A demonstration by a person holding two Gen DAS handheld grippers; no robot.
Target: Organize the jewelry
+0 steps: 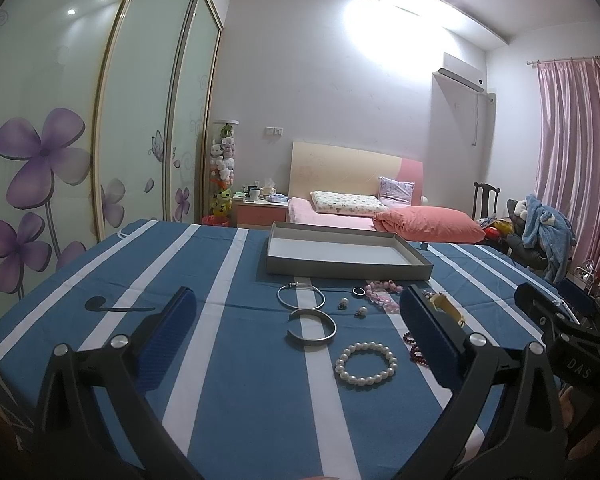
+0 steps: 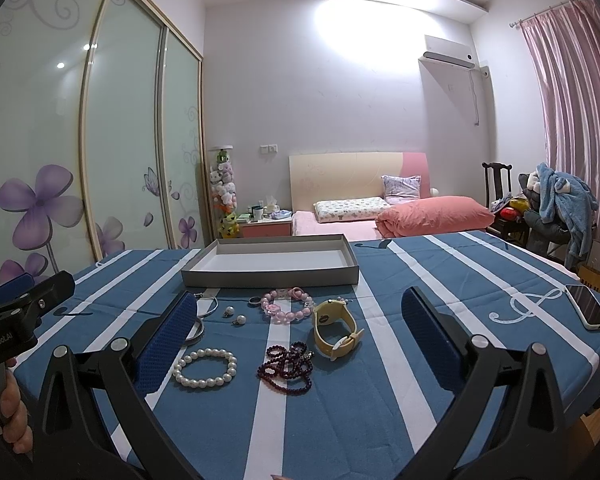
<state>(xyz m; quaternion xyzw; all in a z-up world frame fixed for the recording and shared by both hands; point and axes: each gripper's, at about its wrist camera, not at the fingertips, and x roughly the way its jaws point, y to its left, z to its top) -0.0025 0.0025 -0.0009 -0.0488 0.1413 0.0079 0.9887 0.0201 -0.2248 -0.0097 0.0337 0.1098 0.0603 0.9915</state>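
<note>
Jewelry lies on a blue-and-white striped tablecloth in front of a shallow grey box (image 1: 348, 268) (image 2: 268, 276) with nothing in it. A silver cuff (image 1: 311, 327), a thin silver bangle (image 1: 300, 295), a pearl bracelet (image 1: 366, 363) (image 2: 205, 368), two pearl earrings (image 1: 352, 307) (image 2: 234, 315), a small ring (image 1: 358, 291) and pink beads (image 1: 382, 294) (image 2: 286, 304) are spread out. A yellow watch (image 2: 336, 330) and dark red beads (image 2: 290, 366) lie nearer the right. My left gripper (image 1: 298, 332) and right gripper (image 2: 300, 332) hover open above the pieces, holding nothing.
A phone (image 2: 588, 311) lies near the table's right edge. Behind the table stand a bed with a pink duvet (image 2: 432, 210), a nightstand (image 2: 266, 224), a wardrobe with flower-print doors (image 1: 40, 168) and a chair piled with clothes (image 2: 556, 200). A hand (image 2: 14, 412) holds the left gripper.
</note>
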